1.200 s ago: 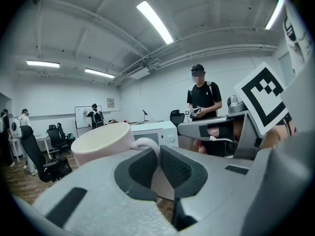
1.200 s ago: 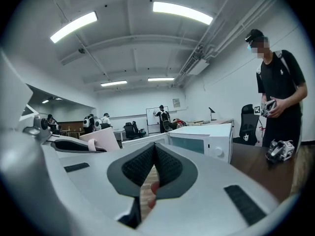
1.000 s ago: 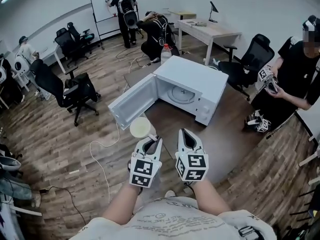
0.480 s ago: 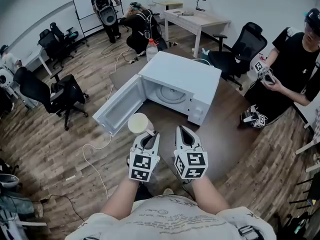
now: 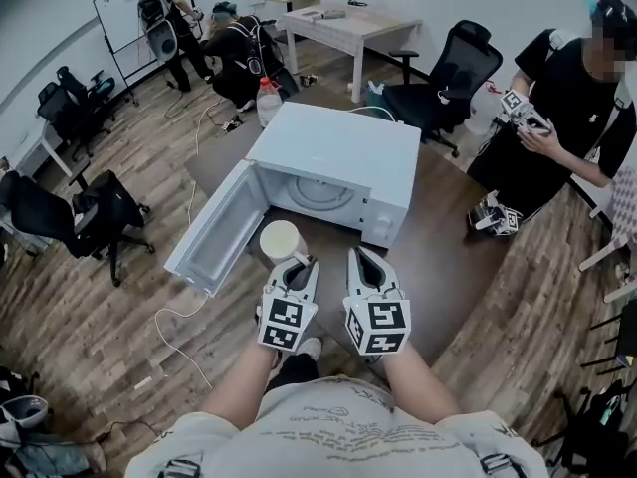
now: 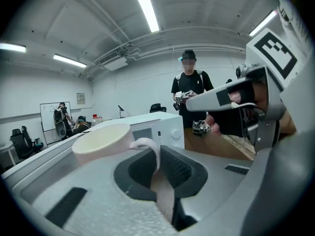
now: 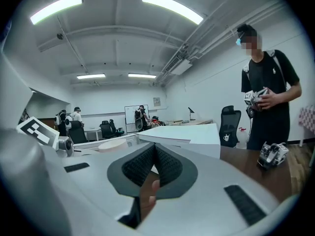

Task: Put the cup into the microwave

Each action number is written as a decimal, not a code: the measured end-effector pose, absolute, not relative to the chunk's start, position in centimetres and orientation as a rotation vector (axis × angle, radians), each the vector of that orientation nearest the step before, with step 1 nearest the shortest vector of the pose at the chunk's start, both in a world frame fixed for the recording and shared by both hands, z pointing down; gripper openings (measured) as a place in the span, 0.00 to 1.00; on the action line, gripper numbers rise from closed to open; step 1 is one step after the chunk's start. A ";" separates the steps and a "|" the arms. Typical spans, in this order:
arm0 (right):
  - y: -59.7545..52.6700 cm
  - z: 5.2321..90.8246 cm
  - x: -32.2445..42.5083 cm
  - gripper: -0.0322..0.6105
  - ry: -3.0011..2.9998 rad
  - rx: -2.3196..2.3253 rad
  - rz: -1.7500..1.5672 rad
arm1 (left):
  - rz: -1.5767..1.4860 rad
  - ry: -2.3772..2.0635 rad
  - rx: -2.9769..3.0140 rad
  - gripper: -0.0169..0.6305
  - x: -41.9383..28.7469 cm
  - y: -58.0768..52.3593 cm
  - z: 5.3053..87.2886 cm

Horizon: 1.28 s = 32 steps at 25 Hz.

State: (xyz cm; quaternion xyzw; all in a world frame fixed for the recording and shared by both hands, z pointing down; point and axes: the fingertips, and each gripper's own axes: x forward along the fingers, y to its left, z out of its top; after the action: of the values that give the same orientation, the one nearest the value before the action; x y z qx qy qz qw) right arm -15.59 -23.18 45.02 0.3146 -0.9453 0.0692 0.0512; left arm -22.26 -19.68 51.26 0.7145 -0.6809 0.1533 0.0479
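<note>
Head view looks down on a brown table (image 5: 453, 257) with a white microwave (image 5: 338, 152) on it. The microwave's door (image 5: 214, 237) is swung wide open to its left, and a glass turntable (image 5: 320, 193) shows inside the cavity. To the microwave's right, beyond the table edge, a person in black (image 5: 577, 98) stands holding another gripper. Behind the microwave's left rear corner stands a clear water bottle (image 5: 267, 100).

Both grippers are in front of the microwave, side by side and pointing toward it. The left gripper (image 5: 299, 264) is clenched on the handle of a pale cup (image 5: 280, 239). The left gripper view shows the handle pinched between the dark pads, with the cup upright just beyond the jaw tips. The cup is outside the microwave, just in front of the open cavity and beside the door's inner face. The right gripper (image 5: 360, 257) is clenched with its pads meeting at the tips, grasping nothing, in front of the microwave's control panel.
</note>
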 end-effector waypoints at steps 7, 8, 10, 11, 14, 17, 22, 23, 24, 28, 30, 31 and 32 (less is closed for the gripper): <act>-26.1 46.0 -16.7 0.07 -2.812 1.091 0.232 | 0.510 -1.886 2.409 0.08 -23.1 -23.6 53.9; -26.6 46.0 -16.9 0.07 -2.807 1.106 0.233 | 0.512 -1.874 2.419 0.08 -23.4 -24.1 54.2; -27.3 46.1 -17.4 0.07 -2.800 1.125 0.224 | 0.514 -1.846 2.433 0.08 -24.1 -25.2 54.9; -27.5 46.2 -17.7 0.07 -2.798 1.126 0.214 | 0.517 -1.831 2.435 0.08 -24.4 -25.6 55.4; -27.8 46.9 -18.2 0.07 -2.786 1.128 0.170 | 0.533 -1.785 2.450 0.08 -25.2 -26.8 56.8; -28.1 47.4 -18.5 0.07 -2.762 1.147 0.130 | 0.548 -1.746 2.450 0.08 -26.2 -27.9 58.2; -29.5 47.7 -18.3 0.07 -2.721 1.211 0.102 | 0.555 -1.699 2.469 0.08 -27.5 -30.8 59.6; -29.8 47.8 -18.1 0.07 -2.711 1.229 0.100 | 0.557 -1.691 2.474 0.08 -27.7 -31.4 59.9; -30.0 47.9 -17.9 0.07 -2.701 1.247 0.097 | 0.562 -1.682 2.477 0.08 -27.9 -31.9 60.2; -30.5 48.4 -17.6 0.07 -2.663 1.305 0.089 | 0.565 -1.641 2.490 0.08 -28.9 -34.1 61.3; -30.6 48.7 -17.5 0.07 -2.648 1.324 0.084 | 0.590 -1.620 2.507 0.08 -29.3 -35.0 62.0; -30.6 48.9 -17.5 0.07 -2.639 1.336 0.081 | 0.609 -1.608 2.515 0.08 -29.5 -35.4 62.4; -30.7 49.1 -17.4 0.07 -2.627 1.349 0.080 | 0.625 -1.598 2.520 0.08 -29.7 -35.8 62.8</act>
State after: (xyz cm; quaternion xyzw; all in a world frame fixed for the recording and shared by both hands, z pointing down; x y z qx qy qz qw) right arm -17.37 -30.66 49.10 0.4547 -0.8853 0.0268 0.0935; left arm -29.73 -35.82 62.80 0.8257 -0.5236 0.2049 0.0462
